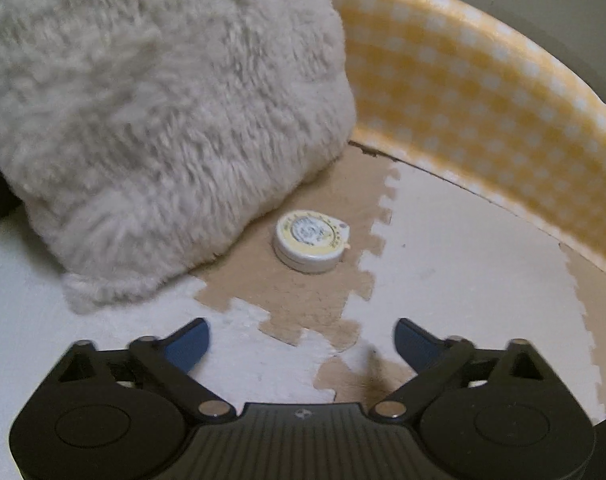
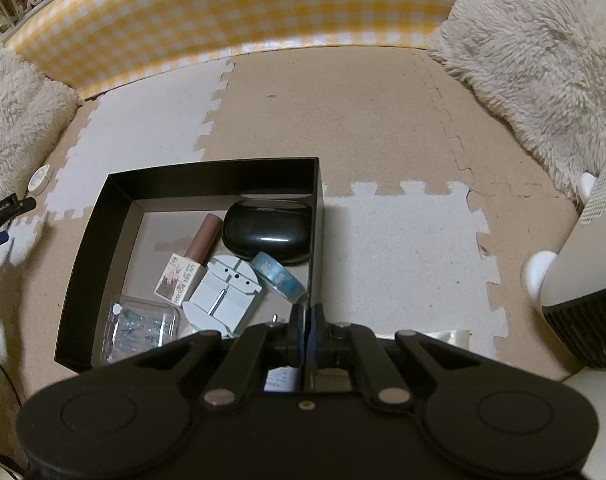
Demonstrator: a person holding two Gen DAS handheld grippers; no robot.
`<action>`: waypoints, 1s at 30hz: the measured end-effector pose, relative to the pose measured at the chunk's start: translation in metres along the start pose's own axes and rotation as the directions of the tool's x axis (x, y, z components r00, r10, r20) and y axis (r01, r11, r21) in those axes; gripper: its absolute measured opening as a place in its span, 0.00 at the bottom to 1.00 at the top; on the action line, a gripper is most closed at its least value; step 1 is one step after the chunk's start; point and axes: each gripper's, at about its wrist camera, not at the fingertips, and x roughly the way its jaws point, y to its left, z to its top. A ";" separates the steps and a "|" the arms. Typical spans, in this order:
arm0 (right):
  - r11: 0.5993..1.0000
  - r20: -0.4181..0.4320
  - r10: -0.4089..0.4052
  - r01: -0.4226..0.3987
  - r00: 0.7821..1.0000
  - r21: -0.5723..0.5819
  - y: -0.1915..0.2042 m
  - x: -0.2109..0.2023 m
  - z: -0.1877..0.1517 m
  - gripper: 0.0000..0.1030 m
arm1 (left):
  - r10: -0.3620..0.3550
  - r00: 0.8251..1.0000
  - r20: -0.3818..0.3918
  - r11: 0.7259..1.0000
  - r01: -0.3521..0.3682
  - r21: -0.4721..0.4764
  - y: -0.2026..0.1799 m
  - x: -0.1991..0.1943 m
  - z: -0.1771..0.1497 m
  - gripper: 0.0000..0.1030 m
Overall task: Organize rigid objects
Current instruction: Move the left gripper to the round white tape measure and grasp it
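Observation:
A small round white tin with a yellow label lies on the tan foam mat beside a fluffy white cushion. My left gripper is open and empty, a short way in front of the tin. The tin also shows far left in the right wrist view. A black open box holds a black oval case, a gel polish bottle, a pale grey tool, a blue tape roll and a clear plastic case. My right gripper is shut over the box's near right wall, which it appears to pinch.
A yellow gingham wall borders the tan and white puzzle mat. Fluffy cushions sit at the right and left. A white appliance stands at the right edge.

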 end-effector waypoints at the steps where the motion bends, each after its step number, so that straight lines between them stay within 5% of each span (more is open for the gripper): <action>1: 1.000 0.000 -0.001 0.001 1.000 -0.001 0.000 0.000 0.000 0.04 | -0.006 1.000 -0.004 1.000 0.006 -0.011 0.001 0.004 -0.001 0.86; 7: 1.000 -0.002 -0.003 0.003 1.000 -0.005 0.001 0.000 0.000 0.04 | 0.026 0.997 0.077 0.993 -0.034 0.109 -0.012 0.018 -0.001 0.83; 10: 1.000 -0.002 -0.007 0.007 1.000 -0.011 0.001 0.000 0.000 0.04 | 0.064 0.991 0.118 0.983 -0.083 0.164 -0.017 0.026 -0.002 0.73; 30: 0.999 -0.002 -0.027 0.027 1.000 -0.036 0.005 0.001 0.000 0.04 | 0.021 0.988 0.155 0.986 -0.047 0.160 -0.014 0.062 0.025 0.70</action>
